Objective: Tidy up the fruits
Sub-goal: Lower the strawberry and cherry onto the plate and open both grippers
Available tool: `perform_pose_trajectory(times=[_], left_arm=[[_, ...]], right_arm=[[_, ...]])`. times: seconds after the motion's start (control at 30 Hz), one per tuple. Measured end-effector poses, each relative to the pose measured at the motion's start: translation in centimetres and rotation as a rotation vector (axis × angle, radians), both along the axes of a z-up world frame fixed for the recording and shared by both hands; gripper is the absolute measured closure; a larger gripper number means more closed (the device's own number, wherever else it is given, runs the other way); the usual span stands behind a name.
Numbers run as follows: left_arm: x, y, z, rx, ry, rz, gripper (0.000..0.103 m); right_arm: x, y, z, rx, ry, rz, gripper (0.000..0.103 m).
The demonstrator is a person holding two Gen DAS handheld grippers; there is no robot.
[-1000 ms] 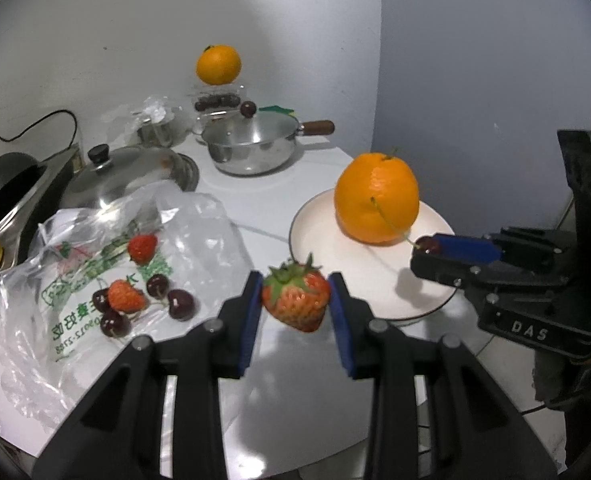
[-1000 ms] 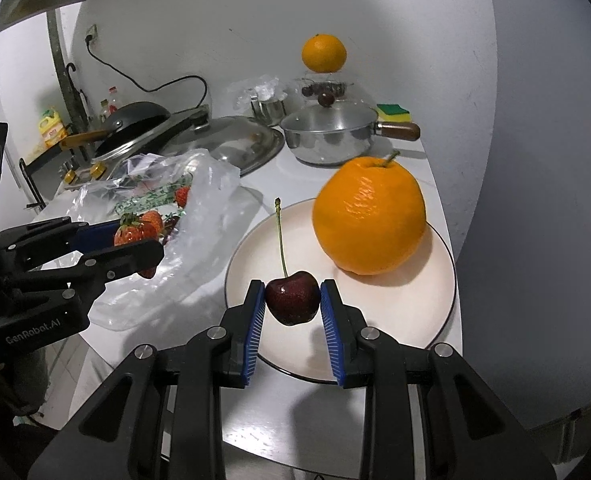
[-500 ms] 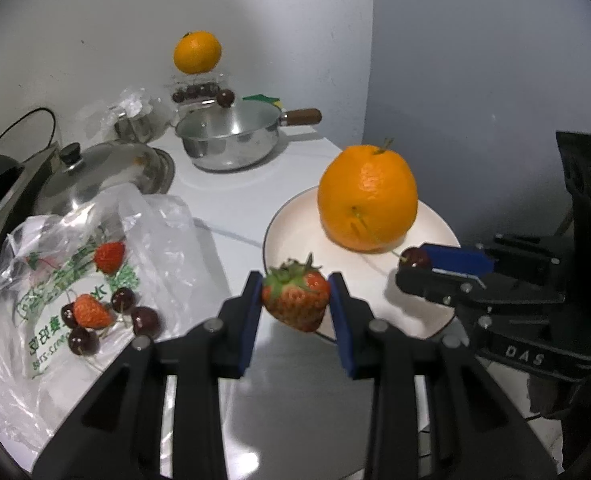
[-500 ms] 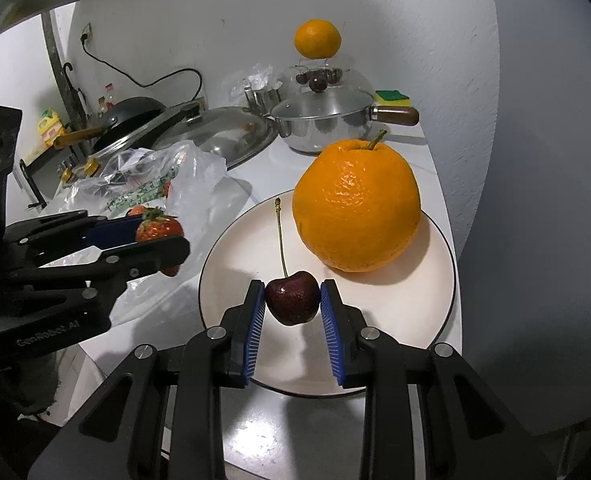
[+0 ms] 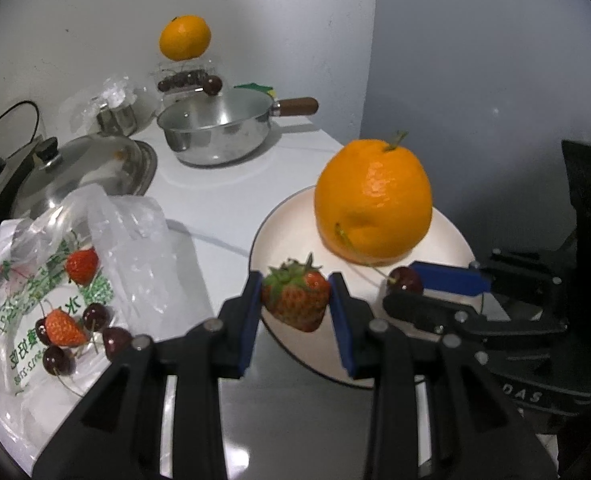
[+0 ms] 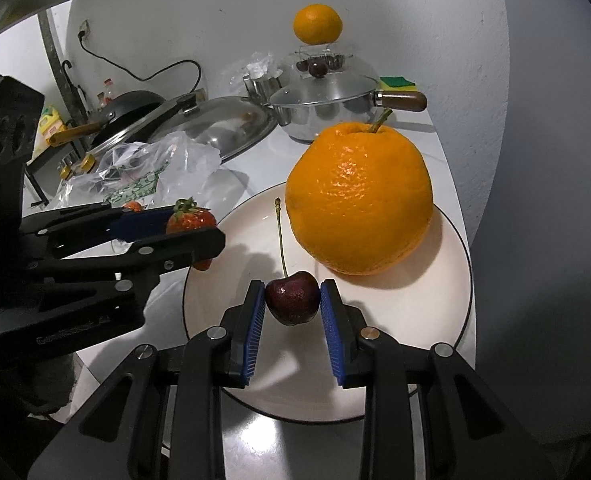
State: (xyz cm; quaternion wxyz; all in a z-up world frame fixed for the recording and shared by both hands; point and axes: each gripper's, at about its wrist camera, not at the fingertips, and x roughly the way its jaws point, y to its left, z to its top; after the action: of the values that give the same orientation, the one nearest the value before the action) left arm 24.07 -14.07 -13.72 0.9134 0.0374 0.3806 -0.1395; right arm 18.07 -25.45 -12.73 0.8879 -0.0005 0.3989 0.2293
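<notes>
Left gripper (image 5: 295, 300): clamping a red strawberry (image 5: 296, 300) over the near-left rim of the round white plate (image 6: 447, 312).
Right gripper (image 6: 292, 300): clamping a dark stemmed cherry (image 6: 292, 298) above the plate.
Risk: round cherry is likely rolling off when released.

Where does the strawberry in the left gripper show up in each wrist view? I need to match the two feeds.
Left wrist: strawberry at lower centre, clamped between the blue pads.
Right wrist: same strawberry at left of centre, at the plate's left rim.
Shared landmark: the big orange on the plate.
</notes>
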Motion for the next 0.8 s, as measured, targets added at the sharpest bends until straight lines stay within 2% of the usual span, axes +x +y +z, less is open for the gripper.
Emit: perform_pose_trajectory(times=[0.43,0.8], left_arm=[[1.6,0.1,-0.4,-0.033,0.008,-0.014,0.068],[0.9,1.3,0.3,-0.042,0.001,0.002,0.068]], right_arm=[[0.3,0.4,-0.2,-0.01,0.01,-0.003,0.073],[0.4,1.1,0.1,-0.015,0.004,-0.003,0.073]])
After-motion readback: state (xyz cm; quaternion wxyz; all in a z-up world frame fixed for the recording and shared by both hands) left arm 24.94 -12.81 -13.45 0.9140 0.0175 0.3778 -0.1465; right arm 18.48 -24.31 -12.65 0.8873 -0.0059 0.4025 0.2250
